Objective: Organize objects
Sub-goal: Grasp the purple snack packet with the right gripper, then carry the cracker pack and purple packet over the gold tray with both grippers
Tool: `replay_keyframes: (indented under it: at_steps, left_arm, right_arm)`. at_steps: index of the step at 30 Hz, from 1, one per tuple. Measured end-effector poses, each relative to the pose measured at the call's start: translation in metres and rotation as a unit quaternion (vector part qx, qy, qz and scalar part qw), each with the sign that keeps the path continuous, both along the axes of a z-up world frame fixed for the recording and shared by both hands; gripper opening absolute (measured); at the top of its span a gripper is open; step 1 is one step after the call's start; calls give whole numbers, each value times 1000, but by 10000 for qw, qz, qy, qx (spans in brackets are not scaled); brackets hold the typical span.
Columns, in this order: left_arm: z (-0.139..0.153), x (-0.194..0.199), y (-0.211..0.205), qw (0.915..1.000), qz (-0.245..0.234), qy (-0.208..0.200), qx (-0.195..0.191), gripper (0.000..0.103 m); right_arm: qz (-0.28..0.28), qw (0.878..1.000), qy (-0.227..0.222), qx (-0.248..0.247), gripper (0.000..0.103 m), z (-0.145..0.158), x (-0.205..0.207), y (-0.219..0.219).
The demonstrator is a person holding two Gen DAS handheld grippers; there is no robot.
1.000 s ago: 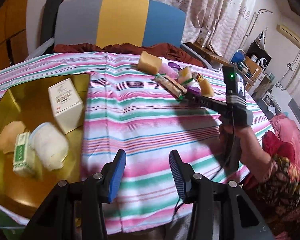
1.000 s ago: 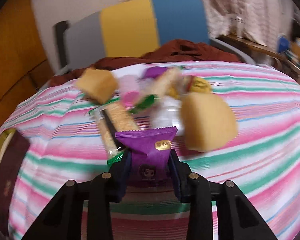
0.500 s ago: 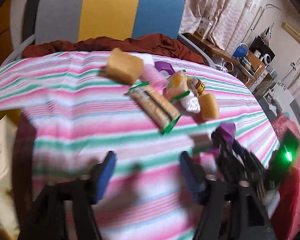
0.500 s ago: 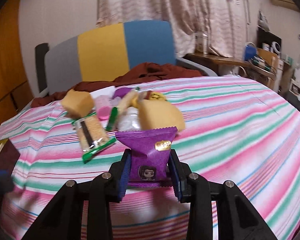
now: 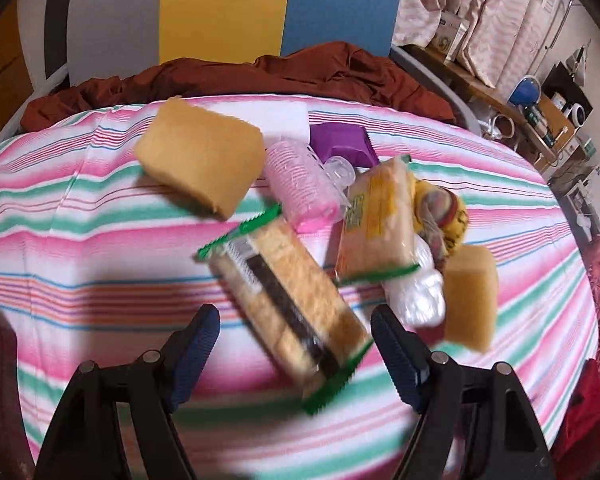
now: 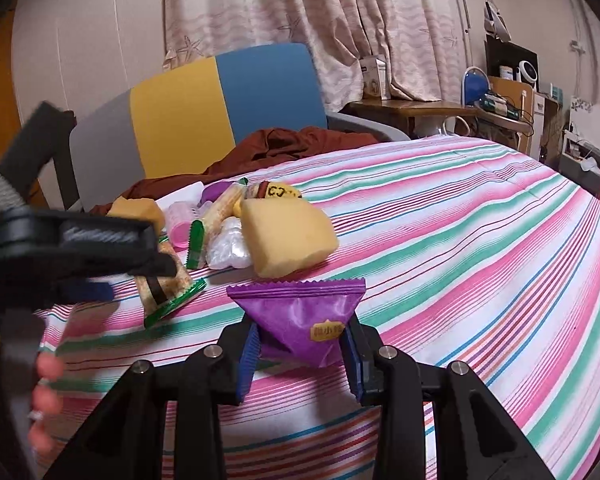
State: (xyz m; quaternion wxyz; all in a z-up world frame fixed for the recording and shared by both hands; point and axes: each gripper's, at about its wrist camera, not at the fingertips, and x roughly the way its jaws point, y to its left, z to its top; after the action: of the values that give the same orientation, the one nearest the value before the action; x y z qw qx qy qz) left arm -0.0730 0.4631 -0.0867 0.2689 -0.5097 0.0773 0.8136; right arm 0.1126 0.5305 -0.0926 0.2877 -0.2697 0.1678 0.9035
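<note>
On the left, the left gripper (image 5: 294, 350) has swung away from the gold tray with the boxes and now hangs over the snack pile on the striped cloth (image 5: 100, 248). Its jaws were narrow a second ago; now they are opening wide, and the long cracker pack (image 5: 288, 300) lies between them, not yet pinched. I think this pack is the next thing to pick up.

In the middle sit a tan sponge (image 5: 200, 160), a pink roll (image 5: 300, 184) and more wrapped snacks.

On the right, the right gripper (image 6: 300, 354) is still squeezing the purple snack bag (image 6: 300, 316). It has lifted the bag a little clear of the pile, ready to be put away.
</note>
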Motion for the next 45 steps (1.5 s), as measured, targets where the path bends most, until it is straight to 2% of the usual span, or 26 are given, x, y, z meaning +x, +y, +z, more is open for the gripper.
replay_keyframes:
  at_steps: [3, 5, 7, 12, 14, 18, 21, 25, 34, 39, 45]
  left_arm:
    - [-11, -7, 1, 9999, -47, -128, -37, 79]
    - [-11, -2, -5, 9995, -206, 225, -78, 74]
    - [-10, 4, -15, 9987, -325, 375, -76, 59]
    - [-8, 7, -56, 9987, -73, 461, 196, 58]
    - [-8, 4, -61, 9985, -15, 508, 213, 58]
    - [-11, -1, -45, 9974, -160, 698, -107, 58]
    - [-15, 2, -26, 9919, -408, 1094, -501, 58]
    - [-16, 7, -37, 9909, -494, 1235, -225, 48]
    - [-16, 26, -50, 9897, -523, 1328, -91, 47]
    - [-11, 47, -81, 9901, -294, 1356, 211, 47]
    - [1, 76, -116, 9891, -271, 1332, 565, 47]
  right_arm:
    - [46, 10000, -60, -44, 37, -3, -4, 2]
    - [51, 10000, -52, -55, 37, -3, -3, 2]
    - [51, 10000, -34, -60, 37, -3, -2, 2]
    - [84, 9999, -75, -78, 38, -4, -4, 1]
    - [92, 9999, -123, -48, 38, -5, -5, 0]
    - [123, 9998, -149, 26, 38, -4, -7, -3]
    - [127, 9998, -167, 30, 38, -5, -7, -3]
    - [128, 9998, -179, 37, 38, -5, -7, -4]
    - [133, 9996, -168, 208, 37, -2, -7, -10]
    - [224, 9989, -104, 389, 37, 2, -7, -17]
    - [279, 9984, -156, 464, 37, 3, -10, -19]
